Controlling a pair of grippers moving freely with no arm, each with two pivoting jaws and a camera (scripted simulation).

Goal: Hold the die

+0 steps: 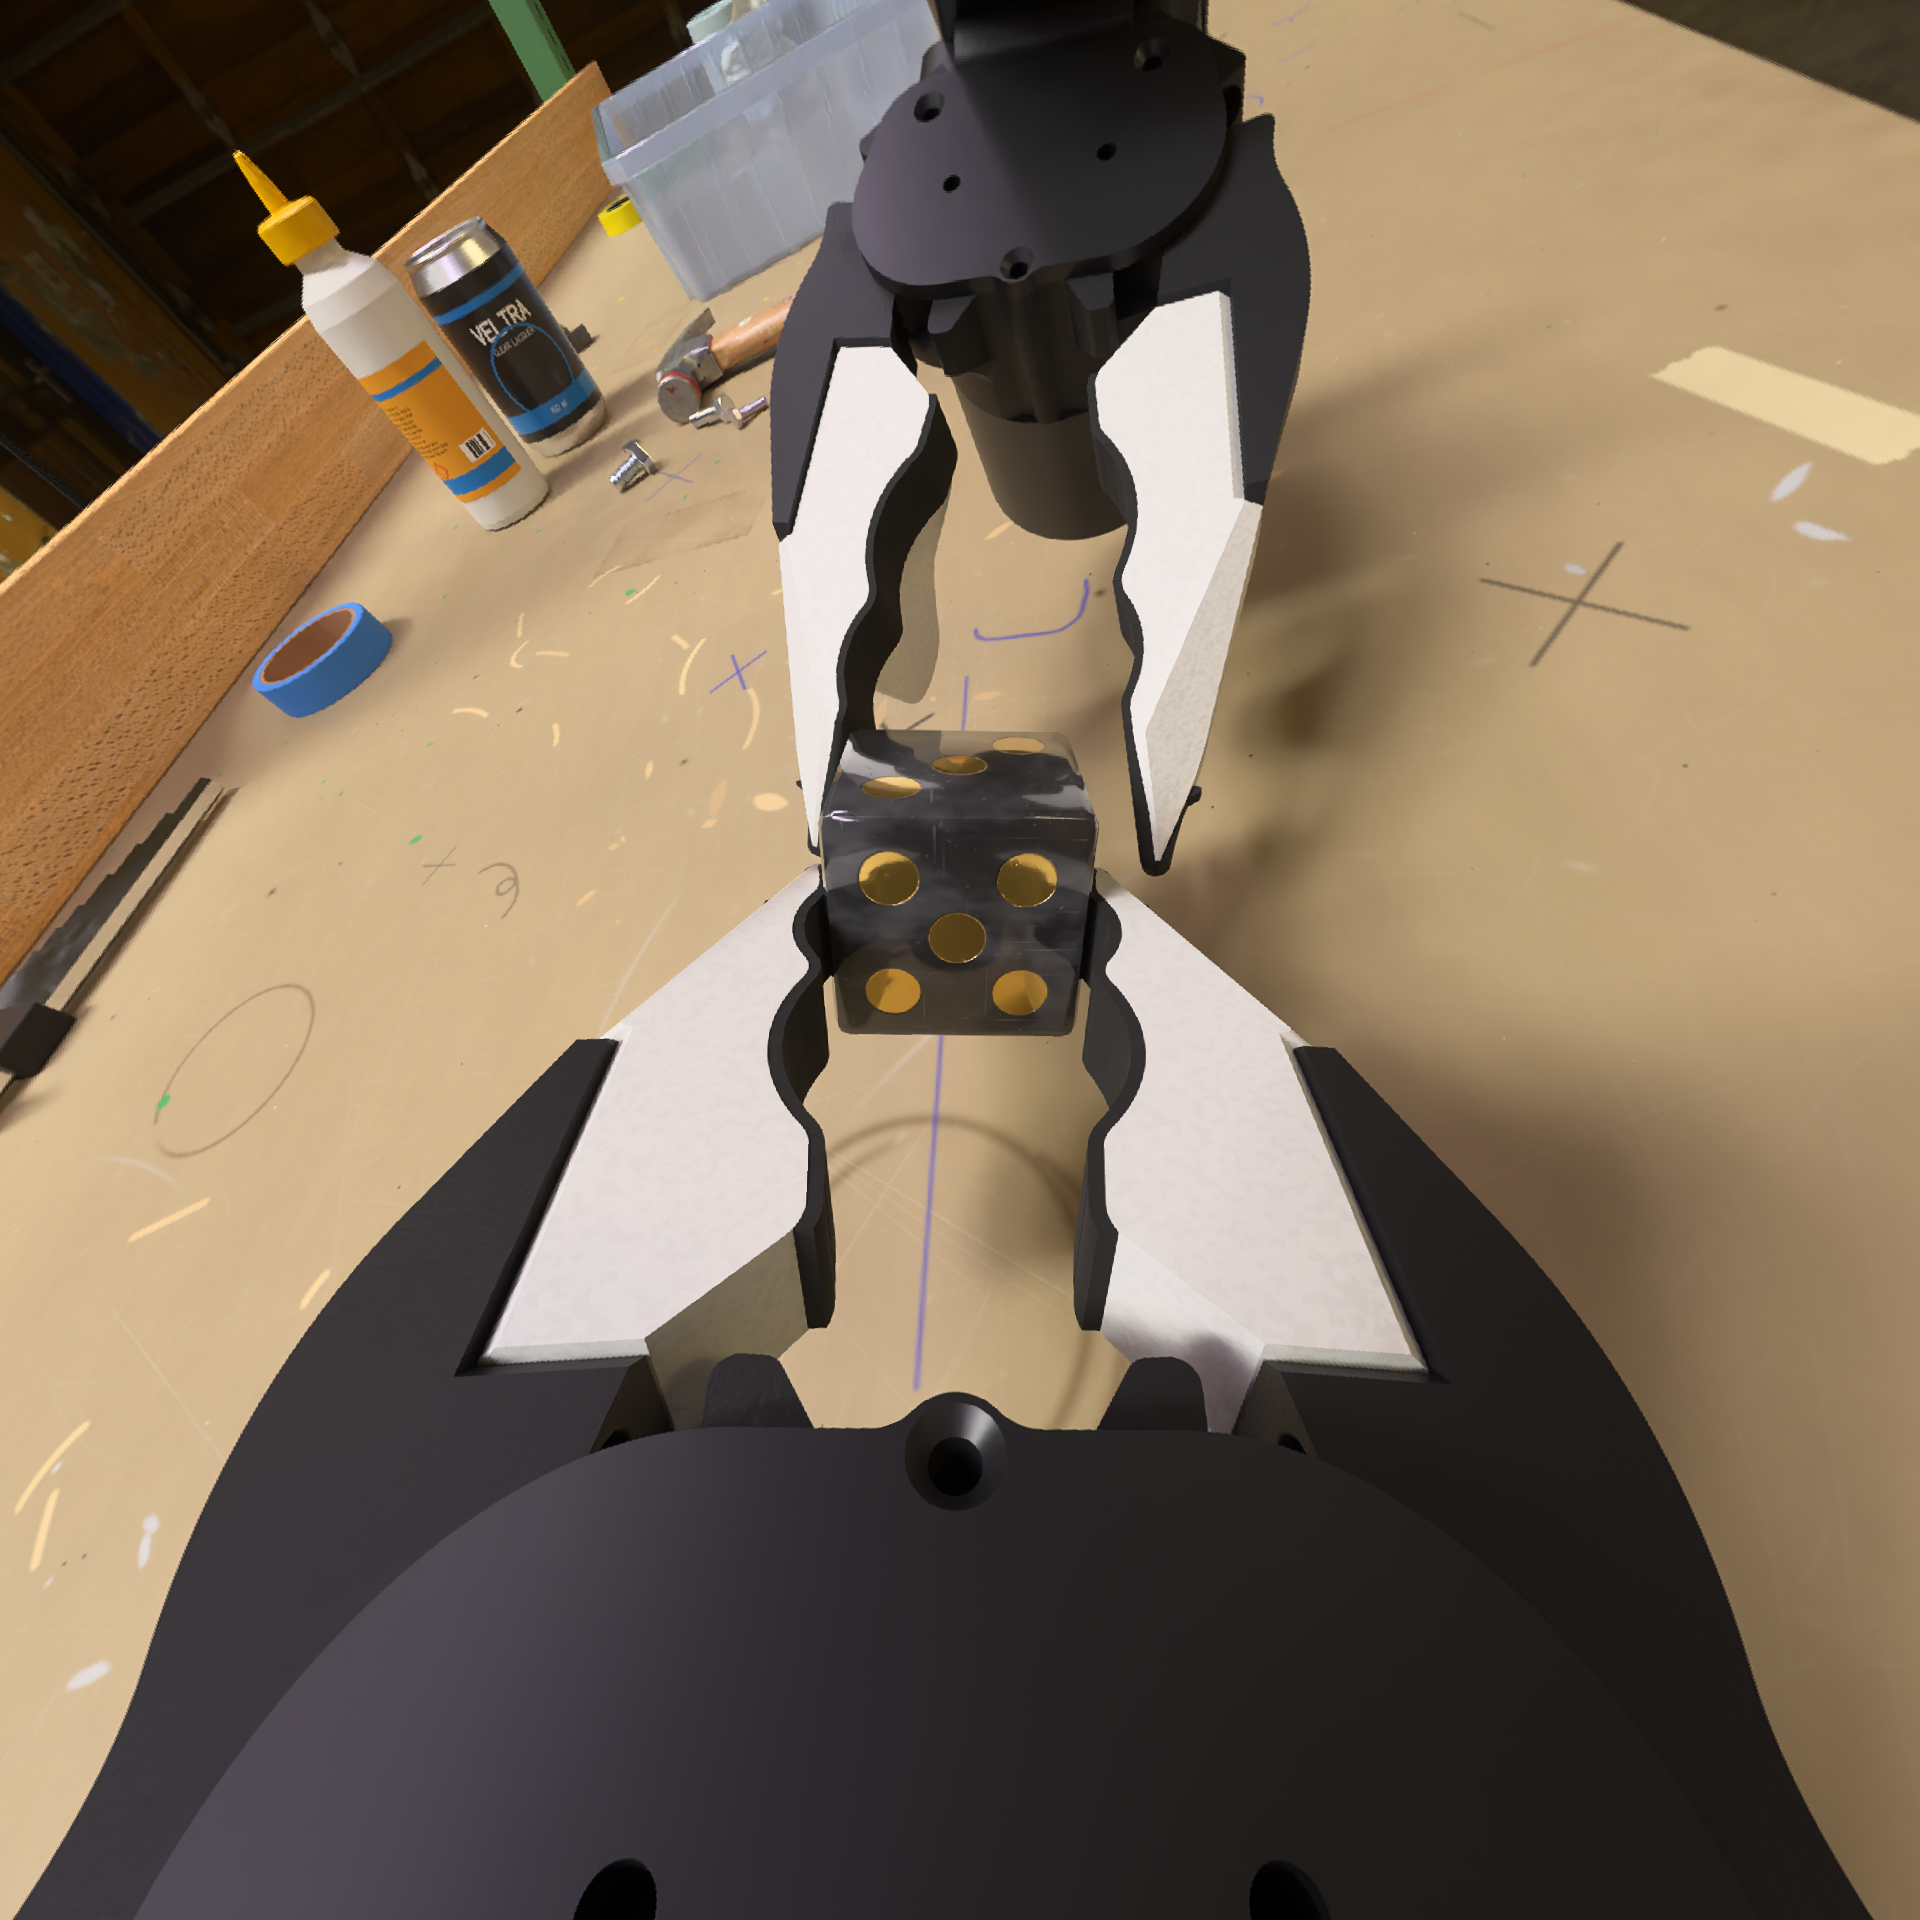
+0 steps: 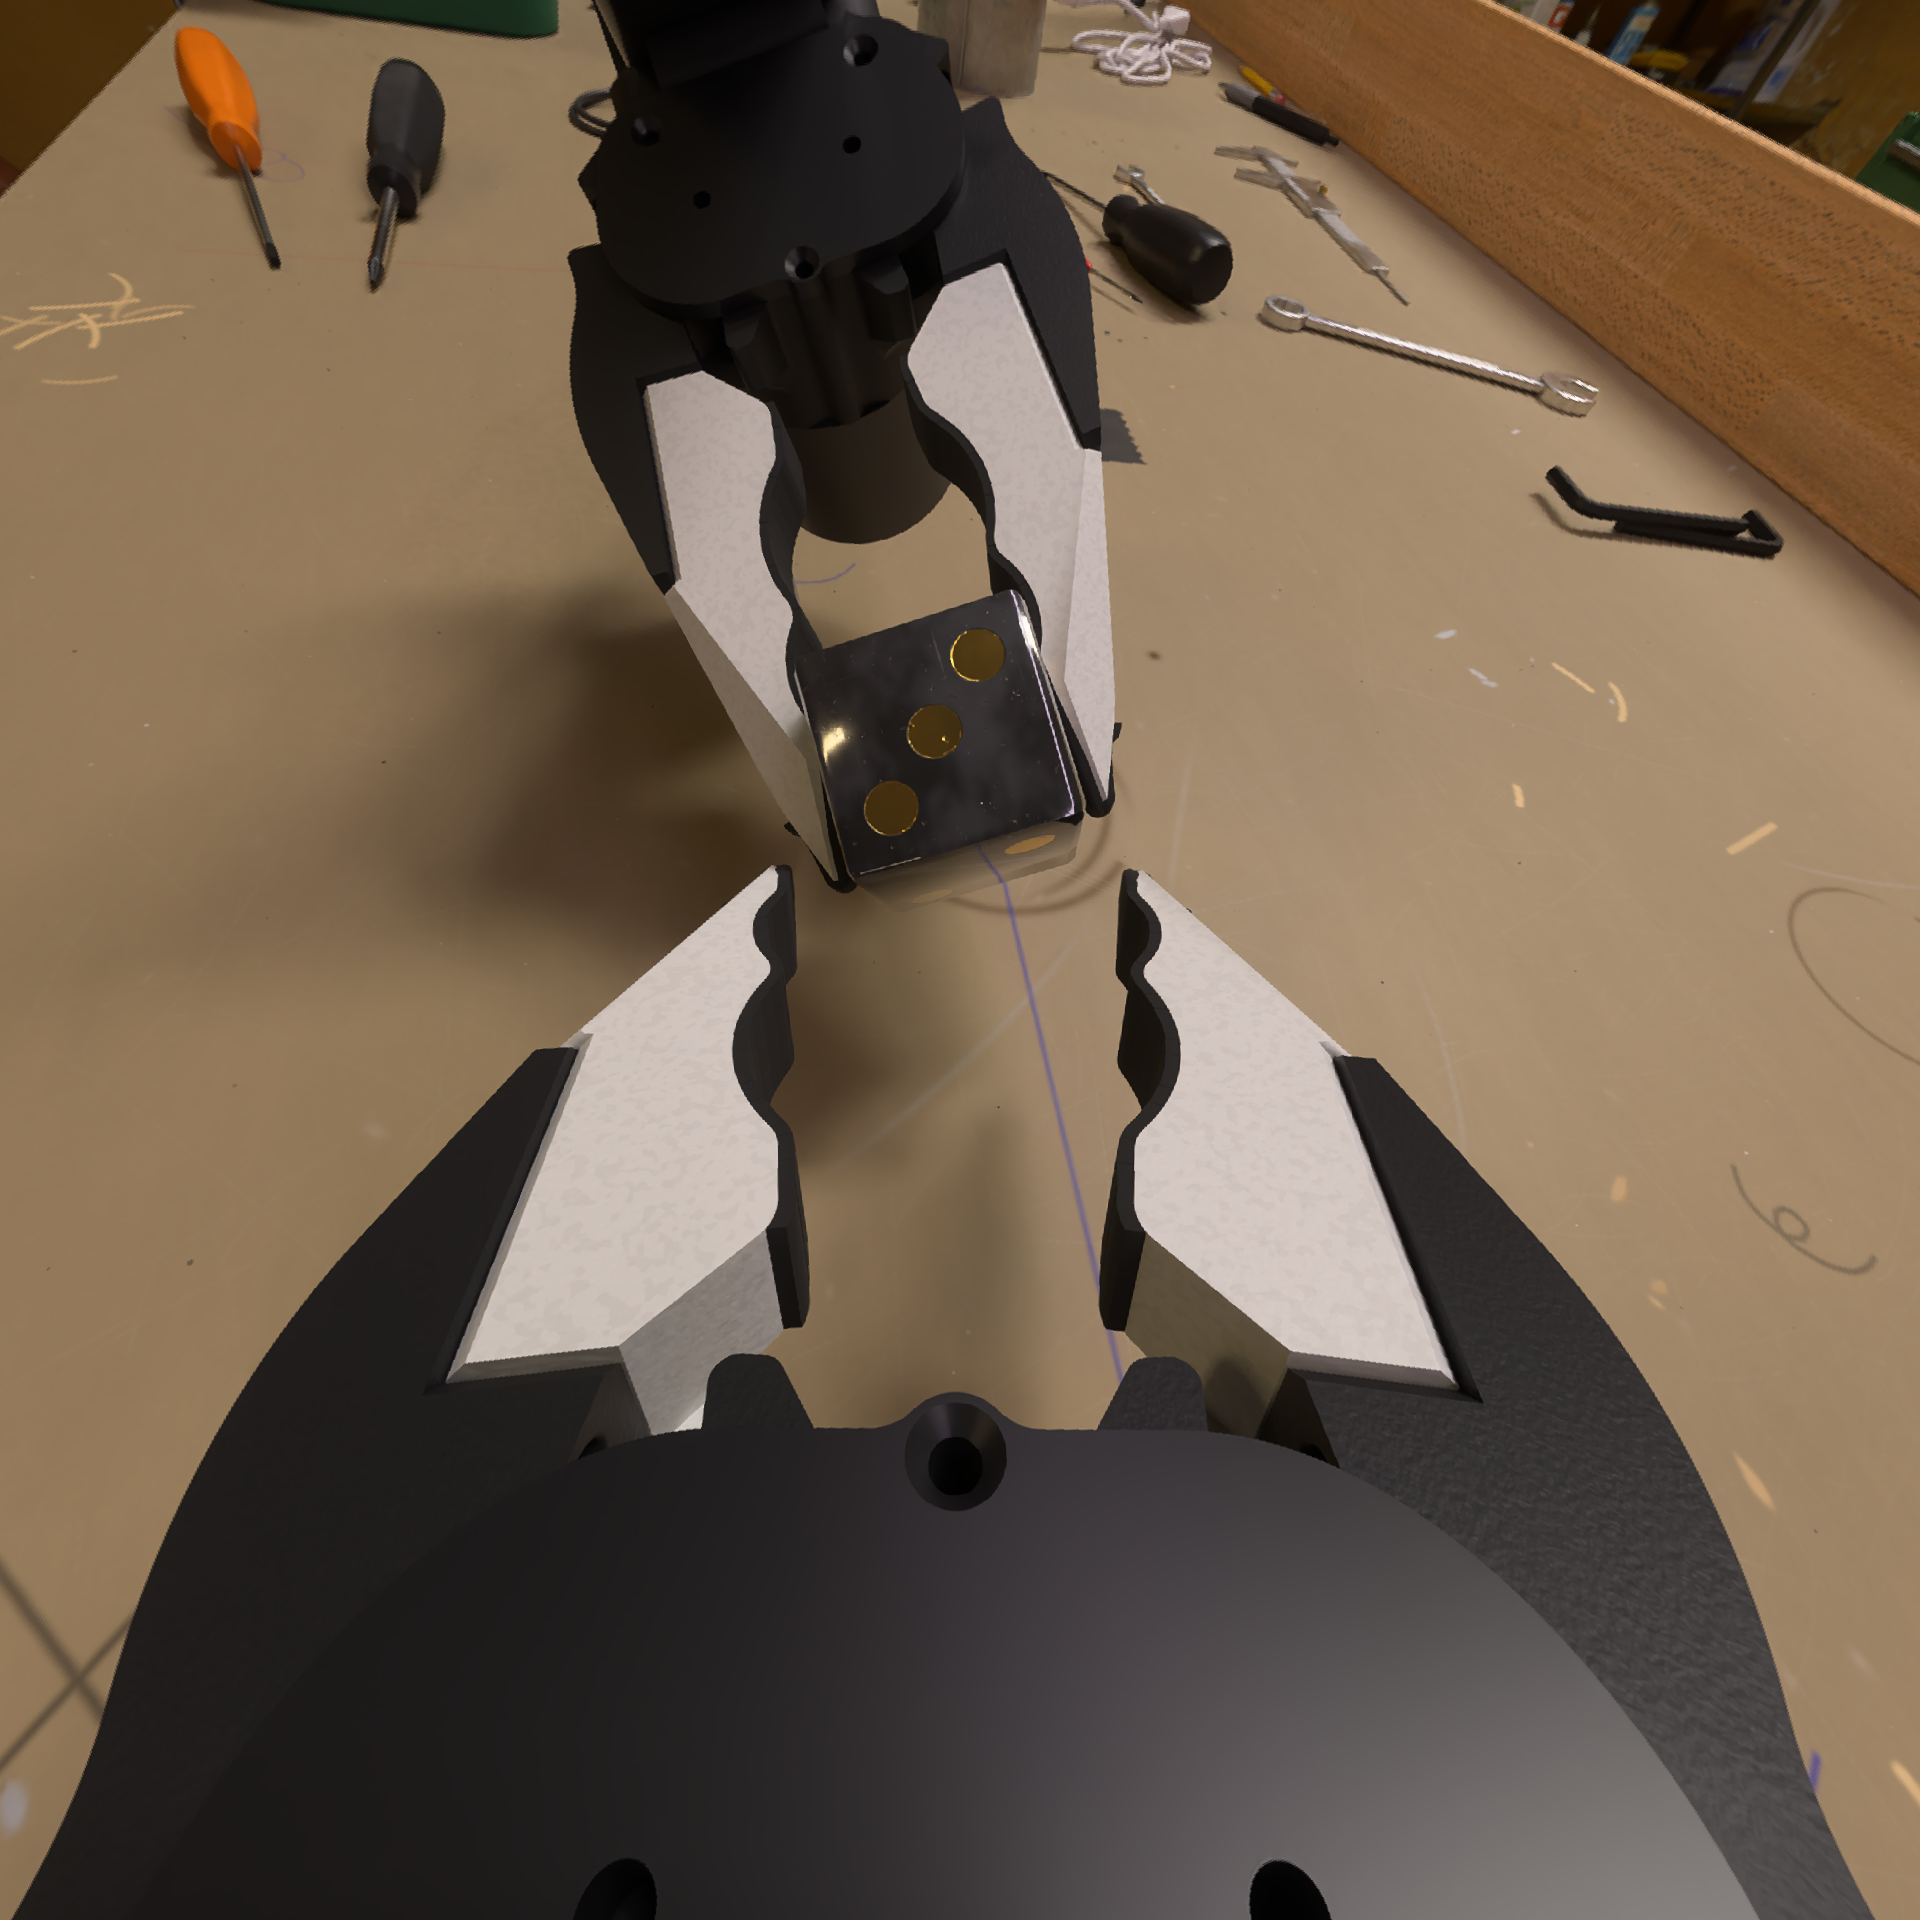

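Observation:
A black die (image 1: 956, 935) with gold pips sits between the fingertips of my left gripper (image 1: 956, 914), which is shut on its two sides low over the tan workbench (image 1: 1455, 935). I cannot tell whether the die touches the bench. My right gripper (image 1: 987, 831) faces it from the far side, open, with its tips just behind the die. In the right wrist view my right gripper (image 2: 953, 883) is open and empty, a short way in front of the die (image 2: 935, 738), which the left gripper (image 2: 964, 842) grips.
A glue bottle (image 1: 416, 353), a can (image 1: 509, 332), a blue tape roll (image 1: 322, 660), a hammer (image 1: 717, 353) and a clear bin (image 1: 748, 145) stand along a wooden board (image 1: 208, 499). Screwdrivers (image 2: 223, 125), a wrench (image 2: 1423, 353) and a black hex key (image 2: 1662, 520) lie farther off.

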